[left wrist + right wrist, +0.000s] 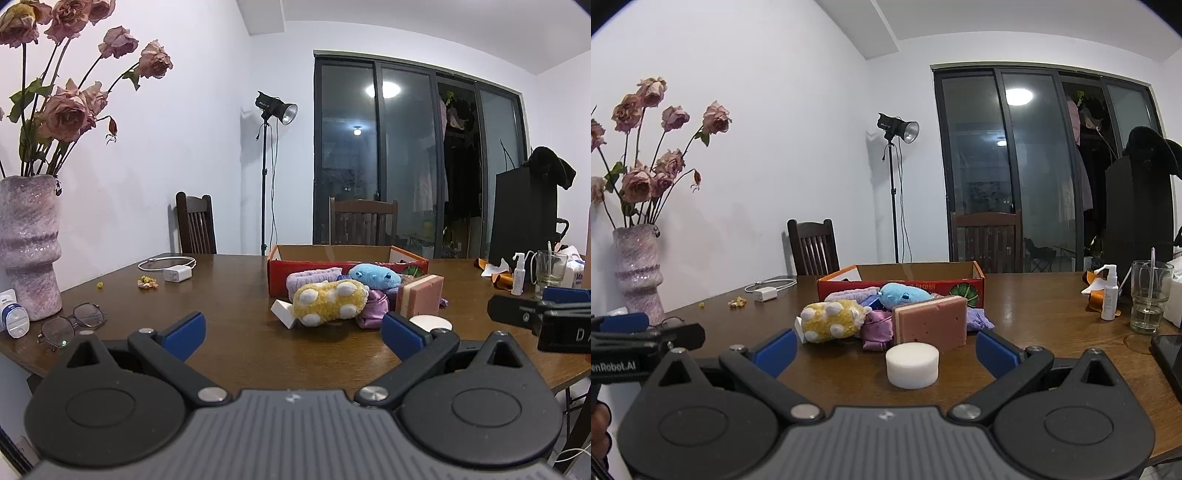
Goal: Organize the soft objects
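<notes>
A pile of soft things lies on the wooden table in front of a red cardboard box [314, 271] [960, 286]. In it are a yellow plush with white dots [328, 301] [833, 320], a blue plush [373, 275] [905, 293], purple cloth [373, 310] [877, 328], a pink sponge block [421, 293] [931, 323] and a white round sponge [432, 322] [912, 363]. My left gripper [293, 334] is open, short of the yellow plush. My right gripper [886, 350] is open, with the white round sponge just ahead between its fingers, untouched.
A pink vase of dried roses [29, 243] [639, 269] stands at the left, with glasses [74, 323] beside it. A white charger and cable [177, 273] lie further back. On the right are a spray bottle [1110, 295], a glass [1148, 295] and a dark phone [1167, 358].
</notes>
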A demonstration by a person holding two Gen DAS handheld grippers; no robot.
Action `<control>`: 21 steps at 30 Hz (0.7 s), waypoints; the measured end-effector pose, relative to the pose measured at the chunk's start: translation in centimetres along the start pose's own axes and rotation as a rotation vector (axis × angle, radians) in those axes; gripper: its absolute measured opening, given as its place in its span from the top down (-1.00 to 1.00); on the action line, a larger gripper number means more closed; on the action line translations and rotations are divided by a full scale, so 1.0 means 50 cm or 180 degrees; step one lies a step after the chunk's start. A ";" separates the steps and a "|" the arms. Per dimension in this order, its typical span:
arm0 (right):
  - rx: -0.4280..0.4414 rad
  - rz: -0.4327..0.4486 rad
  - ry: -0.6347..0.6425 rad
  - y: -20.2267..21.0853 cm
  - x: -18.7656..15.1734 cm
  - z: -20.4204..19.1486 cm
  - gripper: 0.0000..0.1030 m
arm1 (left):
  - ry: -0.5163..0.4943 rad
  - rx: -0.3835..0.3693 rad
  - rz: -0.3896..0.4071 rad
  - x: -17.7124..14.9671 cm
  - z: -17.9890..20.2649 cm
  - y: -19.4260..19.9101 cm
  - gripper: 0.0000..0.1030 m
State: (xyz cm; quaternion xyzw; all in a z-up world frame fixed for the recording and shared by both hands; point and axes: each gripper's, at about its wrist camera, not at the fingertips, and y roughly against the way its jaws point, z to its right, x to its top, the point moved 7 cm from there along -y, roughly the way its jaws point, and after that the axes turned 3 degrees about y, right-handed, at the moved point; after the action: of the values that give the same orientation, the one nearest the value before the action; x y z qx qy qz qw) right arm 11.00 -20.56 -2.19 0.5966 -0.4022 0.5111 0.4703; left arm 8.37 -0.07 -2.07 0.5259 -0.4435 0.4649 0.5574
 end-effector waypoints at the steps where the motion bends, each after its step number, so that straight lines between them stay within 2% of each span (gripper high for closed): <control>1: -0.0005 0.0007 -0.0003 0.000 0.000 0.000 -1.00 | -0.0003 0.0002 -0.0003 -0.002 0.000 -0.001 -1.00; 9: -0.0027 -0.0031 -0.0065 -0.009 -0.004 0.010 -1.00 | -0.0023 0.0037 -0.0023 -0.001 0.006 -0.010 -1.00; 15: -0.0053 -0.0032 -0.0046 -0.042 0.021 0.023 -1.00 | -0.0011 0.0006 -0.0087 0.021 0.011 -0.048 -1.00; 17: -0.0107 -0.0065 -0.0063 -0.063 0.024 0.038 -1.00 | 0.0012 -0.0064 -0.0210 0.021 0.015 -0.074 -1.00; 21: -0.0128 -0.0191 -0.0176 -0.117 0.034 0.077 -1.00 | 0.0208 -0.0349 -0.0454 0.026 0.040 -0.146 -1.00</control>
State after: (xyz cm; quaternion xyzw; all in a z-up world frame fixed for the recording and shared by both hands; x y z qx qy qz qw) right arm 17.75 -22.95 -1.55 0.6128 -0.4071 0.4719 0.4859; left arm 15.80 -2.14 -1.94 0.5093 -0.4112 0.4160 0.6312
